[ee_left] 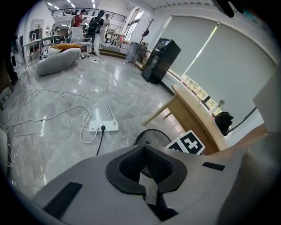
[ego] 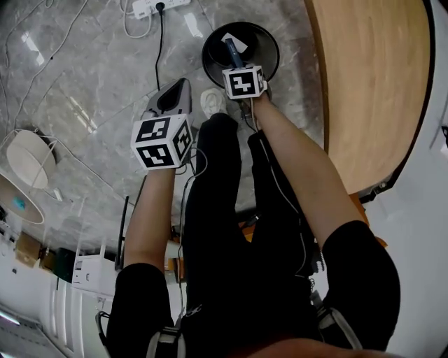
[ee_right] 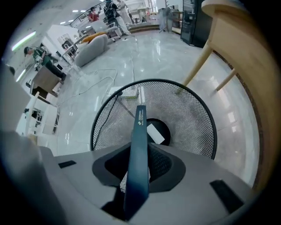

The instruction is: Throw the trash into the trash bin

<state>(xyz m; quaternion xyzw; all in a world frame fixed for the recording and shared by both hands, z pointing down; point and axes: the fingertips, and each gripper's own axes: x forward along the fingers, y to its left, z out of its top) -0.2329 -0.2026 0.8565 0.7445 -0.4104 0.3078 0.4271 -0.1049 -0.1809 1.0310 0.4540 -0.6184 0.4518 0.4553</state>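
Observation:
The black mesh trash bin (ego: 260, 43) (ee_right: 193, 116) stands on the marble floor in front of my feet, and a white slip of paper (ee_right: 156, 134) lies on its bottom. My right gripper (ego: 236, 64) (ee_right: 138, 169) hangs straight over the bin's mouth, pointing steeply down. It is shut on a long, flat dark-blue pack (ee_right: 138, 149) (ego: 231, 52) whose far end reaches into the bin. My left gripper (ego: 173, 96) (ee_left: 147, 176) is lower left of the bin, over bare floor, shut on a scrap of white paper (ee_left: 149, 185). The left gripper view shows the bin's rim (ee_left: 151, 133) just beyond its jaws.
A curved wooden table (ego: 371, 84) (ee_right: 248, 57) borders the bin on the right. A white power strip (ego: 158, 5) (ee_left: 103, 127) with trailing cables lies on the floor beyond. My white shoe (ego: 212, 103) is beside the bin. White round objects (ego: 29, 158) sit far left.

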